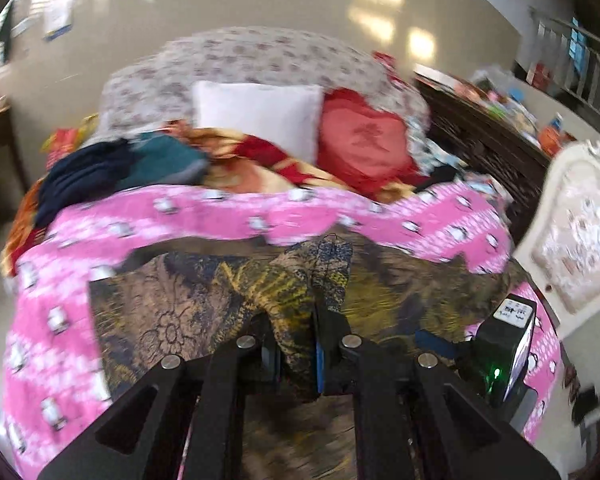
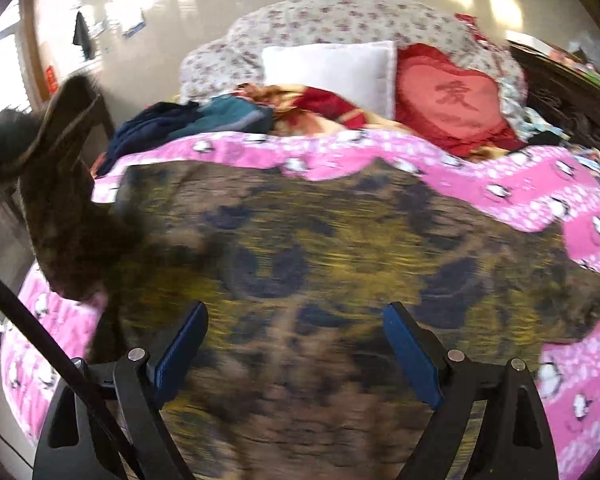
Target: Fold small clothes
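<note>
Our left gripper (image 1: pixel 298 354) pinches a raised fold of the patterned garment (image 1: pixel 204 300) spread on the pink blanket (image 1: pixel 60 240); our right gripper (image 2: pixel 296 356) hovers open above it.

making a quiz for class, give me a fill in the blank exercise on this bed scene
1. The left gripper is shut on the brown-and-yellow patterned ____.
2. The right gripper has its jaws ____.
3. The garment lies on a ____ penguin-print blanket.
4. The red cushion is ____-shaped.

Missing words: garment; open; pink; heart
</note>
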A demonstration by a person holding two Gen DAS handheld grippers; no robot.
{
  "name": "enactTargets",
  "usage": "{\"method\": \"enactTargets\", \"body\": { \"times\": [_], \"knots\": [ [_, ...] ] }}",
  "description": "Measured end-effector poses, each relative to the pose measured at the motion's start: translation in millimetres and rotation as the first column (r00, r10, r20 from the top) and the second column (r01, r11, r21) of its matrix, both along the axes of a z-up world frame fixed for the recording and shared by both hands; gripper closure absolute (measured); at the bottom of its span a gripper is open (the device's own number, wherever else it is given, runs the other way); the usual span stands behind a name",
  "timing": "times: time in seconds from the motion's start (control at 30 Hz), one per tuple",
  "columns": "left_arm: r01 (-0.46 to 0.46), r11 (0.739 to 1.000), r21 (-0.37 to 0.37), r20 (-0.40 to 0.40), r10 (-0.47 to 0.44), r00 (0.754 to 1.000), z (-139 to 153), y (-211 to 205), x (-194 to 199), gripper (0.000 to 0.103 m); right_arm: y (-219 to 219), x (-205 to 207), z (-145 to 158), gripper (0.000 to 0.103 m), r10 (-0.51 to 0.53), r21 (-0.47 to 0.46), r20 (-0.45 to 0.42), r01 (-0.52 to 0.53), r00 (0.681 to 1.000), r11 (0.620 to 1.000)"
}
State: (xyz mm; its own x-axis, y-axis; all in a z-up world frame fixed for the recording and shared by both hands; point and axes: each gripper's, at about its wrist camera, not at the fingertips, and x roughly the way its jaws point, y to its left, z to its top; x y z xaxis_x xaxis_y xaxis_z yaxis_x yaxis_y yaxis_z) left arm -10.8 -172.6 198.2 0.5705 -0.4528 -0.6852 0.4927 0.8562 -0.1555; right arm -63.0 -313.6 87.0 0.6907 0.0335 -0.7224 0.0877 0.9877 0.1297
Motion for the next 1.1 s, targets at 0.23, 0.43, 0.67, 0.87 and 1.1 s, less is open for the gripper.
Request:
{"method": "enactTargets", "body": {
  "times": [0.23, 0.43, 0.67, 0.87, 1.1],
  "knots": [
    [0.103, 0.994, 0.036, -0.145, -0.097, 0.985, -95.9, -97.4, 23.4, 0.092, -90.0, -26.3, -26.2, 0.011, -0.186, -0.007, -0.084, 0.186, 0.979, 0.982],
    [0.198, 0.978, -0.068, -0.264, -0.209, 0.942, -127.5, -97.6, 31.6, 0.067, -124.4, -38.1, -33.9, 0.010, -0.236, 0.021, -0.112, 0.240, 0.965, 0.971],
    [0.186, 0.969, -0.165, -0.112, -0.206, 0.972, -55.8, -21.4, 20.3, 0.011, -106.8, -22.0, -19.4, 0.005, -0.175, 0.100, -0.074, 0.182, 0.982, 0.978],
    [0.051, 0.992, -0.112, -0.133, -0.066, 0.989, -56.3, 47.1, 36.1, 0.008, -90.8, -7.4, -12.2, 0.004, -0.155, 0.119, -0.037, 0.158, 0.987, 0.980],
    [-0.114, 0.992, -0.052, -0.232, 0.099, 0.968, -99.2, 104.5, 59.0, 0.008, -54.0, 18.1, -4.2, 0.004, -0.069, -0.007, 0.048, 0.069, 0.996, 0.998]
  ]
}}
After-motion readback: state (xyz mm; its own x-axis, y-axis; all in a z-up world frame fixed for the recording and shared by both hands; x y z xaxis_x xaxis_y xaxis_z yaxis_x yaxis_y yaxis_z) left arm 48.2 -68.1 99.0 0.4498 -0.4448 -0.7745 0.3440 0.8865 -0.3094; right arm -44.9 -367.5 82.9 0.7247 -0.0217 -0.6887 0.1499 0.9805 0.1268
